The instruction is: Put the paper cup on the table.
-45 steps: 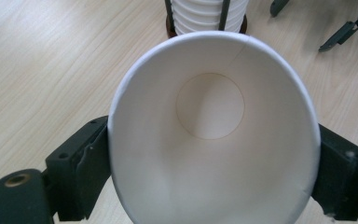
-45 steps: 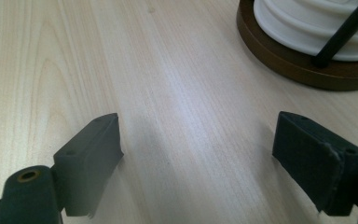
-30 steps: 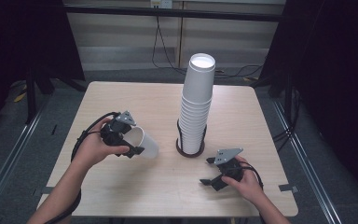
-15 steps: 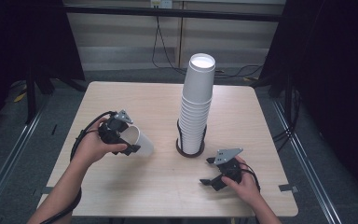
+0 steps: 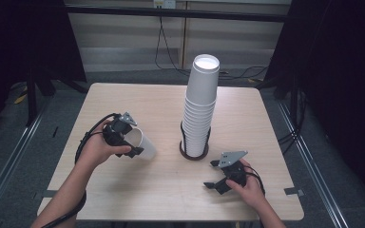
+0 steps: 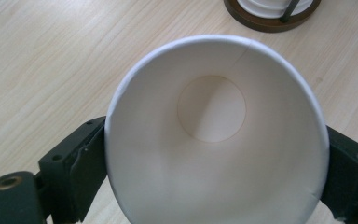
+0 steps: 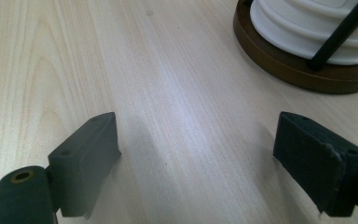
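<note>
The white paper cup point(image 5: 140, 145) between the jaws of my left tool point(image 5: 126, 137) is empty and clean inside, lying tipped on its side just left of the tall stack of cups point(image 5: 199, 109). Its wide mouth faces back toward my tool, the round bottom point(image 6: 211, 108) pointing away toward the stack's brown base ring point(image 6: 270, 21).

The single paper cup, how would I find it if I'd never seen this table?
Start at the tall stack of cups mid-table. Look to its left: one white paper cup sits between the left hand-held gripper jaws. Unlike the stacked cups, it is alone and tipped sideways.
</note>
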{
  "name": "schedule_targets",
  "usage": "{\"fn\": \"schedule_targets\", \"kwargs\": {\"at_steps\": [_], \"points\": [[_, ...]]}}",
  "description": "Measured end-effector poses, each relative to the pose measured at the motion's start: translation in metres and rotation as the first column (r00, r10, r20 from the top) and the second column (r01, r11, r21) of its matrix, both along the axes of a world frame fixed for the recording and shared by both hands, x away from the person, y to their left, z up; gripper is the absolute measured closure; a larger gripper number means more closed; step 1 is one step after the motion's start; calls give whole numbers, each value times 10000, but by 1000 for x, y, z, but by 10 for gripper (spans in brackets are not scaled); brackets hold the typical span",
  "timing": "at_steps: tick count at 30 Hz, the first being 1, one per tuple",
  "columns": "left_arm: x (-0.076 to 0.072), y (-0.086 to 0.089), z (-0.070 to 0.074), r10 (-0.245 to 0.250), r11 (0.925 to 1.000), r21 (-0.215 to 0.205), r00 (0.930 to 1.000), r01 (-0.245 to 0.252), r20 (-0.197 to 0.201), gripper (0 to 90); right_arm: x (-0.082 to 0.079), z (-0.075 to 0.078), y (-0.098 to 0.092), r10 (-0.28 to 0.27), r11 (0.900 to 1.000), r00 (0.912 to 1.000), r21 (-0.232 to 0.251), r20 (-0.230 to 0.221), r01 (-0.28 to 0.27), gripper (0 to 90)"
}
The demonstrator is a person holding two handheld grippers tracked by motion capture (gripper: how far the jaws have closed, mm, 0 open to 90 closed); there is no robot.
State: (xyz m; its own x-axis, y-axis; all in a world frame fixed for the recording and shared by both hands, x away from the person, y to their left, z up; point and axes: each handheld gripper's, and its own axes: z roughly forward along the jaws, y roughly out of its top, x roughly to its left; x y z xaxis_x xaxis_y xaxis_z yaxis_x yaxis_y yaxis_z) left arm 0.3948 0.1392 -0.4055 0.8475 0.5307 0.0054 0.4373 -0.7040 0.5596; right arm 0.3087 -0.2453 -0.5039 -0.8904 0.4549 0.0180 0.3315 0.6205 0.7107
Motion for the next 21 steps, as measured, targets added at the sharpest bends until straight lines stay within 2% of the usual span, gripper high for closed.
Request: {"fn": "schedule_targets", "kwargs": {"at_steps": [2,6,13,21], "points": [[0,-2,-2,-10,10000,-40,10000,10,27,87,0,0,0,0,10000,10000,2,0,0,136],[1,-6,-5,-107,9998,159,9999,105,133,84,0,0,0,0,10000,10000,2,2,0,136],[3,-10,-7,-244,9997,-66,9989,247,410,78,0,0,0,-2,10000,10000,1,3,2,136],[5,-15,-13,-112,9992,-368,9981,135,606,72,0,0,0,-2,10000,10000,-2,10,2,136]]}}
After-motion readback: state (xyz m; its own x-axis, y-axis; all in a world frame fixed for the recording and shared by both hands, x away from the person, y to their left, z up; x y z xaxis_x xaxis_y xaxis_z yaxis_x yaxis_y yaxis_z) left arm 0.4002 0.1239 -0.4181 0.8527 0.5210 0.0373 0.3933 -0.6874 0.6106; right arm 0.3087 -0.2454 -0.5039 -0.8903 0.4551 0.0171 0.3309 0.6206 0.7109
